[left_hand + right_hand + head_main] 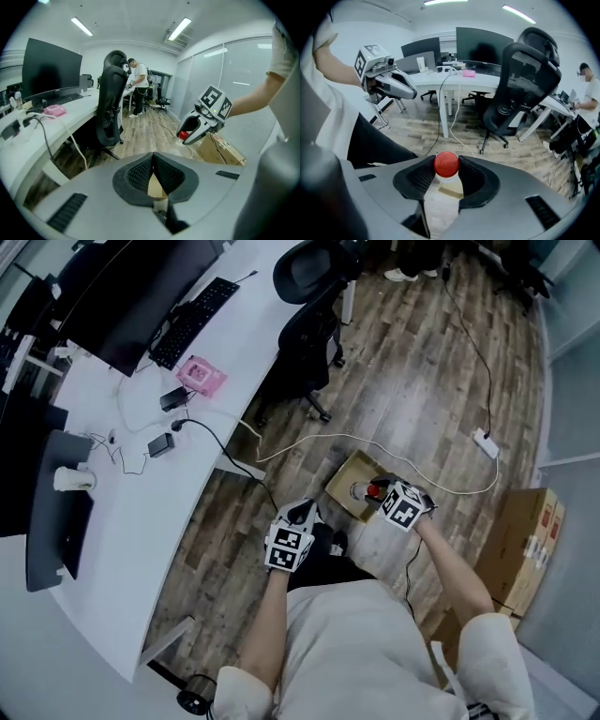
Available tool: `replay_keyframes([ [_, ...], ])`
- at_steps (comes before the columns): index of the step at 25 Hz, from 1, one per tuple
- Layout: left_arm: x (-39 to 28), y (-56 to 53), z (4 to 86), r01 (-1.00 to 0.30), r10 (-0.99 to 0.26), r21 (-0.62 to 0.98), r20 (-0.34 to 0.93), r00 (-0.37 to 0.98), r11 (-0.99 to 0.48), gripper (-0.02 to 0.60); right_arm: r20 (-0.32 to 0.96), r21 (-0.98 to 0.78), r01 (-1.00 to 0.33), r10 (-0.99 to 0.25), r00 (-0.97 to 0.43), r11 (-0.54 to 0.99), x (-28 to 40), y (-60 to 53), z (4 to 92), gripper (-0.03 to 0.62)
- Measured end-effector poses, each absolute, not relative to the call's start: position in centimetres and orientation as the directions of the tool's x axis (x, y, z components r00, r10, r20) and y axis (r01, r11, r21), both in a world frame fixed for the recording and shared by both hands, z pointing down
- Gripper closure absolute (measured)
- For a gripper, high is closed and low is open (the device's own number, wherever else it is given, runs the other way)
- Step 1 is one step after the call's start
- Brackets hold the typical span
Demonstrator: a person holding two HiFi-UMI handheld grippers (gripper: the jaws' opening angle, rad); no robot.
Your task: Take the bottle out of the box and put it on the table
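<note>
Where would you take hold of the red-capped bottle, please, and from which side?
By the neck just under the red cap, from above, as the right gripper holds it now. The bottle hangs upright, and the cap, seemingly wider than the neck, should stop it slipping.

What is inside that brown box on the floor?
The open box shows bare brown cardboard. Over it, the right tool grips a red-capped bottle. Tool and bottle cover part of the inside, so anything else there is hidden.

Wooden floor (422,352) bears an open cardboard box (339,479) (white cable (309,439) alongside).
</note>
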State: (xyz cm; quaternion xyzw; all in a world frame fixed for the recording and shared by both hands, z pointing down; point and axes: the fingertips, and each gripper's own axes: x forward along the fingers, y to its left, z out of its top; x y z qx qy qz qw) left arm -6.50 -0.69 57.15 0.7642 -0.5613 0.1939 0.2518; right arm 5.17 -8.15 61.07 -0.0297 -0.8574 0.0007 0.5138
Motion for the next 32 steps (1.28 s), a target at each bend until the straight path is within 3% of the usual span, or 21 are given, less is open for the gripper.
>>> replay_keyframes([
  [17,-19.6,6.4,49.1,-0.993,-0.866,0.11,0.5,0.024,0.036,0.568,0.875,0.052,0.577,0.241,-0.419,0.815,-13.5,-1.3,45.6,0.413],
  [32,-35.7,14.4,44.0,-0.934,-0.873,0.124,0.414,-0.258,0.334,0.568,0.868,0.136,0.815,0.328,-0.372,0.563,-34.8,7.2,36.6,0.413],
])
